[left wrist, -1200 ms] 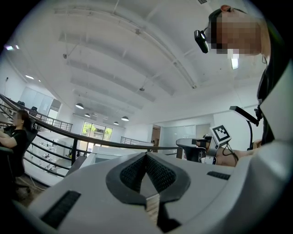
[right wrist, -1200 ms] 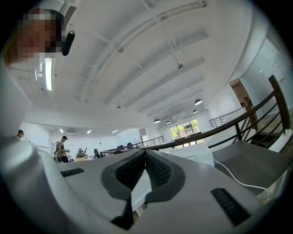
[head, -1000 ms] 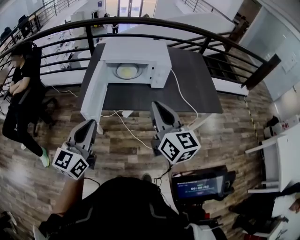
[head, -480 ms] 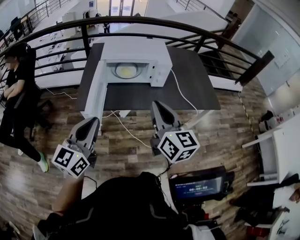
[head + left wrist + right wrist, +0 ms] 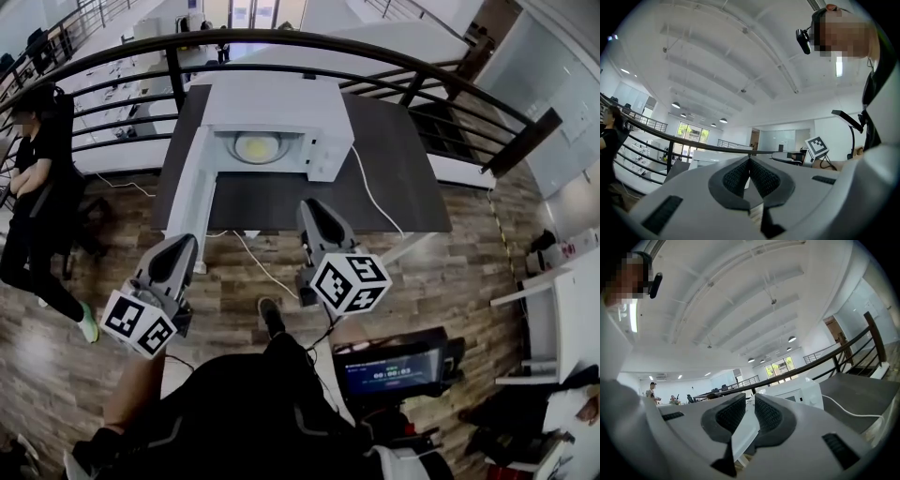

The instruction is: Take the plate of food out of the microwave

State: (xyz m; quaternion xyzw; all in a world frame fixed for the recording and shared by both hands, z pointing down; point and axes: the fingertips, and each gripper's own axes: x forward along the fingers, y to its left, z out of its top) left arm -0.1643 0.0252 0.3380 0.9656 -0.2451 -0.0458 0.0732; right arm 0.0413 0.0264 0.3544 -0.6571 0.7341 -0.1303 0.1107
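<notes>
Two grippers are hovering in your hands, short of the dark table [image 5: 394,183]. You are holding the left gripper [image 5: 176,249] with its jaws together on nothing. The right gripper [image 5: 313,210] is opening its jaws, with nothing between them. The plate of food [image 5: 257,146] is sitting inside the open microwave [image 5: 272,108], far from both.

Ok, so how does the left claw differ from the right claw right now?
The left claw has its jaws pressed together; the right claw has its jaws slightly apart, and they are opening. In the head view the right claw sits closer to the table, while the left claw hangs back over the wood floor. Both are empty and point toward the microwave, whose door is open.
</notes>
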